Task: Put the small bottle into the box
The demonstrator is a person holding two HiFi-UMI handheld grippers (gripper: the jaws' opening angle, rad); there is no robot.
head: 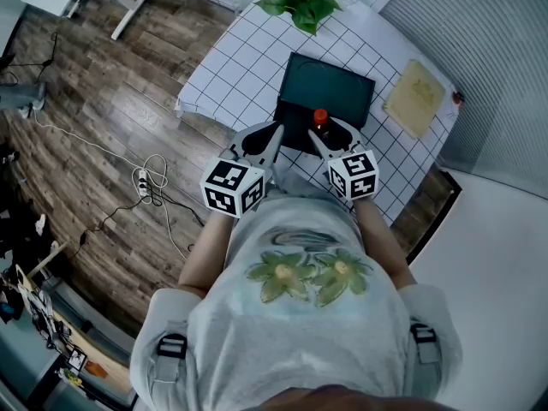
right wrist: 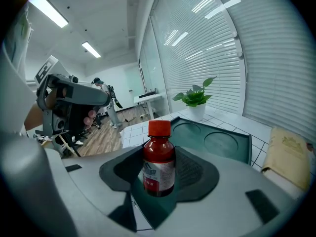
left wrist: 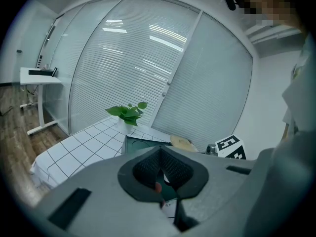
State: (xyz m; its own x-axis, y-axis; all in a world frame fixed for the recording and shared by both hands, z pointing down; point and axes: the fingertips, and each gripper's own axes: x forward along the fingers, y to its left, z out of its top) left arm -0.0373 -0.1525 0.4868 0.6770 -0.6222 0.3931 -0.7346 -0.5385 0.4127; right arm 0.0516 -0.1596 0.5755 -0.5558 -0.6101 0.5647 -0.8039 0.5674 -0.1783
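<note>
One small bottle (right wrist: pixel 159 152), clamped upright in the right claw (right wrist: pixel 160 172) just short of the box (head: pixel 338 80), looks poised for lowering in; the left claw (left wrist: pixel 160 154) sits closed, empty.

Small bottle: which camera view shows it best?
Right gripper view: the small bottle shows whole and close. Head view shows only its tiny red cap; left gripper view, barely a reddish speck.

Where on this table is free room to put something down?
Free: the checked cloth left of the green box; the box's two round recesses; the strip between box and beige board. Crowded: the near edge, at left gripper and right gripper.
</note>
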